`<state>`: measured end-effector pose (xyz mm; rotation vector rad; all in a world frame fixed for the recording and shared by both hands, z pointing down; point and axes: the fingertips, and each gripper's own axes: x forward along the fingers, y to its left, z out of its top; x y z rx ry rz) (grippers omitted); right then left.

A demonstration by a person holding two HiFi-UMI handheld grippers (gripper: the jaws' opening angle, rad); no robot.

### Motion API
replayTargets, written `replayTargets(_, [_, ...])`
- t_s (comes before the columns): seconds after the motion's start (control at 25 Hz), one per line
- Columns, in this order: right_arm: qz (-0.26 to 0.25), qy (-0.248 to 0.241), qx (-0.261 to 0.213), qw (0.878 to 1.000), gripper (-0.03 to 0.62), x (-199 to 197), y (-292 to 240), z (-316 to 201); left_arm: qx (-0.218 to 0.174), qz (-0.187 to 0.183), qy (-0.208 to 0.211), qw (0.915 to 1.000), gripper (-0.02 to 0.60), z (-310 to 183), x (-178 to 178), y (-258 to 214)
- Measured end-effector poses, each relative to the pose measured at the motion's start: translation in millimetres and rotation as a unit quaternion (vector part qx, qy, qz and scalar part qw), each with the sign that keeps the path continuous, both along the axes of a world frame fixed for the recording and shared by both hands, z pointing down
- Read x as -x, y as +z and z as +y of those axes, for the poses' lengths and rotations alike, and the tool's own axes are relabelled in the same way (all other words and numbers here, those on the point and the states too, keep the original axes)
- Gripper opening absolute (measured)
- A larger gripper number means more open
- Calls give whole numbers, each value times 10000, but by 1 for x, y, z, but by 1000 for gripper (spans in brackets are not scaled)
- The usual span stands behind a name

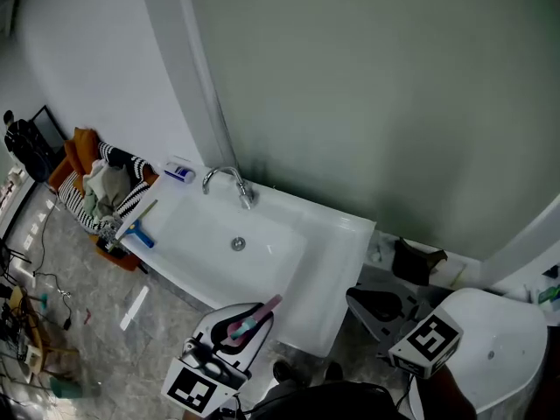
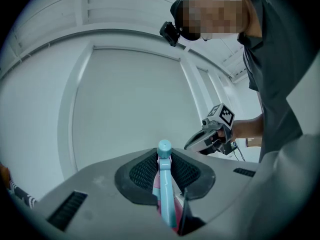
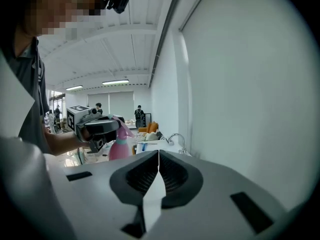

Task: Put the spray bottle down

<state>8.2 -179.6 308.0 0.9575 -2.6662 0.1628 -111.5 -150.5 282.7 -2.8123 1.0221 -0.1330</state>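
The spray bottle (image 1: 248, 321) is pink with a teal head. My left gripper (image 1: 260, 311), low and left of centre in the head view, is shut on it, just in front of the white sink (image 1: 337, 234). In the left gripper view the teal head (image 2: 164, 184) stands clamped between the dark pads, and my left gripper (image 2: 164, 158) points at the pale wall. The right gripper view shows the bottle's pink body (image 3: 119, 148) hanging under the left gripper. My right gripper (image 1: 357, 298) (image 3: 158, 155) is shut with nothing in it, off to the right of the sink.
A chrome faucet (image 1: 229, 182) stands at the sink's back edge, with a drain (image 1: 237, 244) in the basin. A heap of clothes on an orange seat (image 1: 98, 186) lies to the sink's left. A round white fixture (image 1: 494, 348) sits at the lower right. Cables trail on the floor (image 1: 39, 291).
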Motion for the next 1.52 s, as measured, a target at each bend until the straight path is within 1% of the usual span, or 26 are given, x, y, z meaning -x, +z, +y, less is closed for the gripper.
replayTargets(0.12, [-36,149,-16,9999,9,11,0,-5,-15,6,182,9998,63,-10,10,0])
replayTargets(0.44, [70,433,-130,9990,9,39,-1,-4,-98,118,547,9984,63,-20,37,-1])
replayTargets(0.6, [158,548,-27,9984,9,43,5,-7,-77,139,625,9979,63,-23,43,2])
replayTargets(0.76, [183,492,-2,9986,9,47,6,-18,13,142,571,9983,63,-35,48,8])
replayTargets(0.88, [203,413,-5,9989,9,42,3,-26,20,256,484,9985,63,-42,43,3])
replayTargets(0.96, [189,364,-17,9992,9,37,-2,-33,18,242,435,9988,63,-44,39,-2])
replayTargets(1.08, [142,255,-21,9996,9,30,-2,-47,22,121,319,9994,63,-55,31,-1])
replayTargets(1.2, [101,55,-5,9999,9,25,1,-61,39,146,177,9997,63,-68,22,-1])
replayTargets(1.44, [59,-65,140,9999,9,-1,5,-90,76,39,-26,10000,63,-87,-6,1])
replayTargets(1.52, [8,-156,109,9998,9,-9,6,-100,71,-2,-91,9999,63,-95,-14,1])
